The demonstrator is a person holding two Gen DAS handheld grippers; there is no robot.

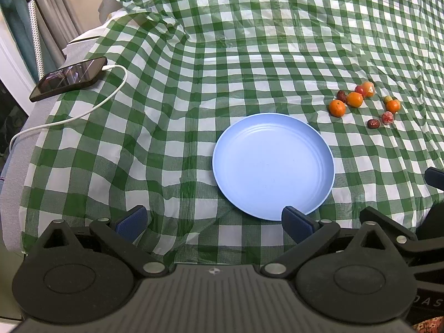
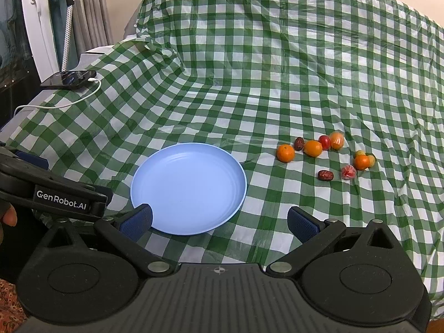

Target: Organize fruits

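Both tools hang low at the near edge of the checked tablecloth (image 1: 249,55), side by side and pointing across it. The left gripper (image 1: 213,219) has its blue pads spread wide with nothing between them, its right pad just overlapping the near rim of the blue plate (image 1: 273,166). The right gripper (image 2: 219,219) is spread just as wide and also empty, its left pad over that same rim. The plate lies bare, a little in from the near edge. The fruits (image 2: 324,152) sit in a loose scatter on the cloth beyond and to the right of the plate: an orange (image 2: 285,153) nearest it, more small oranges, dark dates, and reddish and yellowish pieces. Only the right wrist view catches the left tool's black body with its white lettering (image 2: 62,202). At the far left corner a phone (image 1: 69,79) lies plugged into a white cable (image 1: 83,113). Behind the plate the cloth rises in a draped hump.
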